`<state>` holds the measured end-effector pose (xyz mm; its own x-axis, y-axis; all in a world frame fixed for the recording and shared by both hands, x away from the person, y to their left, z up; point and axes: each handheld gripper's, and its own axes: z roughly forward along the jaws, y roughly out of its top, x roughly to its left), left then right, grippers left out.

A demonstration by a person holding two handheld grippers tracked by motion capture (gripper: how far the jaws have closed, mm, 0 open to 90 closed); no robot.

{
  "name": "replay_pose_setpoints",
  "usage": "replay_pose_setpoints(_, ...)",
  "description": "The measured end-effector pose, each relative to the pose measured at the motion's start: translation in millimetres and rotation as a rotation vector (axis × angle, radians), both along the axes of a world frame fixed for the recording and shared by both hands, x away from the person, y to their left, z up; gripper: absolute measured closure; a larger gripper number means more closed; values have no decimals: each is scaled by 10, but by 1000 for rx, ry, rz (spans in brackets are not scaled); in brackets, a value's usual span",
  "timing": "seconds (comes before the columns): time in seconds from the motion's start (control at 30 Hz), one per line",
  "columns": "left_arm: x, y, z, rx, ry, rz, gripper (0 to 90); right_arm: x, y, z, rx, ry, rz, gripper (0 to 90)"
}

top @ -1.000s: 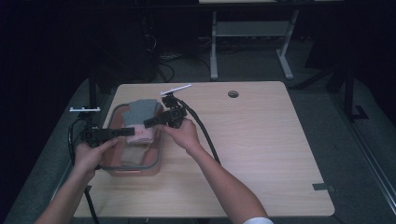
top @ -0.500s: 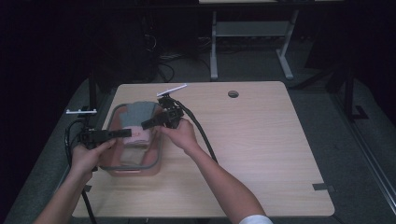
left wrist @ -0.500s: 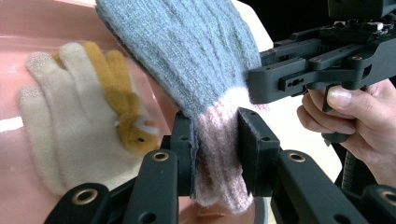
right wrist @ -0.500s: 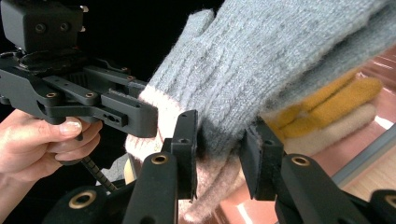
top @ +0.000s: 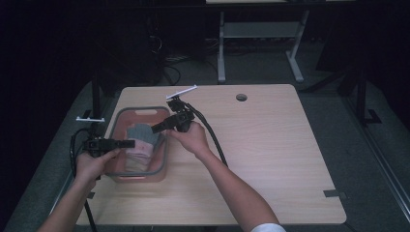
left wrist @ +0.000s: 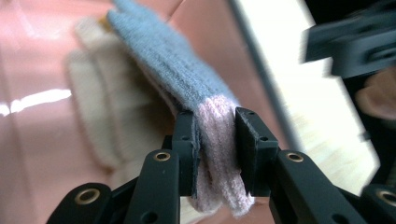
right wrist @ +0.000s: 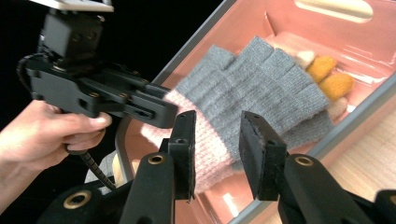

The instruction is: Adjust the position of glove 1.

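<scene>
Left gripper (left wrist: pixel 217 154): jaws clamped on the pink cuff of the grey knitted fingerless glove (right wrist: pixel 261 88).
Right gripper (right wrist: pixel 217 154): jaws parted, just beside the cuff.
Glove: over the pink plastic basket (top: pixel 119 117), near the desk's (top: pixel 270 145) left edge.

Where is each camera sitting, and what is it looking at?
High view: above the person's side, looking forward and down on the table; forearms and both hands show.
Left gripper view: rides the left gripper, looking along its jaws clamped on the grey and pink glove.
Right gripper view: rides the right gripper, looking into the pink basket; a hand shows.
All three share the glove.
</scene>
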<state>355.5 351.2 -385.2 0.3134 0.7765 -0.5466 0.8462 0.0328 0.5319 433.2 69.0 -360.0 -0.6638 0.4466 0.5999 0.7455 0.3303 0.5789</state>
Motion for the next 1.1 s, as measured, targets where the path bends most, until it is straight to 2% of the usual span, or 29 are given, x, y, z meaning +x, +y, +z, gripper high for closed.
replay_pose_setpoints(0.1,4,-45,0,78,9,-10,691,-5,-24,17,-2,-10,1,659)
replay_pose_setpoints(0.27,1,-83,50,178,-5,-24,594,-16,-89,55,-6,-17,-8,648)
replay_pose_setpoints(0.33,2,-101,64,198,-9,-25,540,-22,-127,72,-8,-18,-16,645)
replay_pose_setpoints(0.53,6,-126,135,246,-18,-22,485,-38,-262,87,-11,-26,-36,639)
replay_pose_setpoints(0.6,4,-126,161,247,-14,-23,455,-42,-309,88,-15,-30,-38,637)
replay_pose_setpoints(0.77,-9,-116,281,272,-45,3,437,-61,-434,95,-26,-29,-51,624)
replay_pose_setpoints(0.9,-32,-140,350,278,-67,-1,440,-88,-538,106,-22,-43,-69,619)
replay_pose_setpoints(1.1,-101,-217,442,246,-117,-10,436,-150,-668,134,-48,-58,-82,589)
